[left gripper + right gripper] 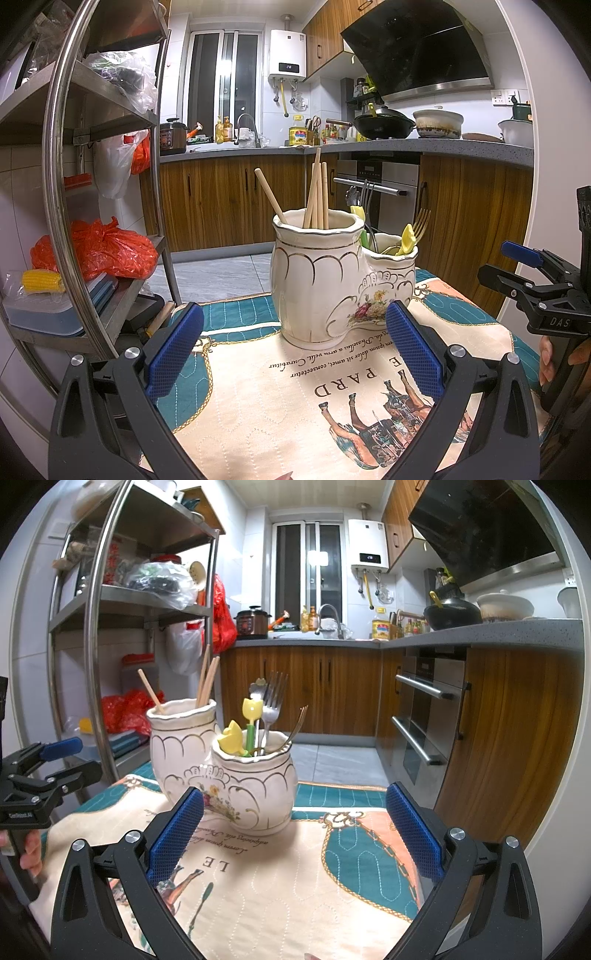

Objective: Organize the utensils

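A cream ceramic double-pot utensil holder point(332, 280) point(221, 771) with gold trim stands on the printed table mat point(280, 398). Its taller pot holds several wooden chopsticks point(318, 192) point(207, 681). Its shorter pot holds forks point(274, 701), a flower-handled spoon and two yellow tulip-topped utensils point(231, 736). My left gripper point(293, 350) is open and empty, just in front of the holder; it also shows in the right wrist view point(68, 758). My right gripper point(293, 830) is open and empty, in front of the shorter pot; it also shows in the left wrist view point(506, 264).
A steel shelf rack point(99, 602) with bags and boxes stands left of the table. Wooden cabinets, an oven point(424, 705) and a counter with pots lie beyond. The mat point(332, 867) covers the table in front of the holder.
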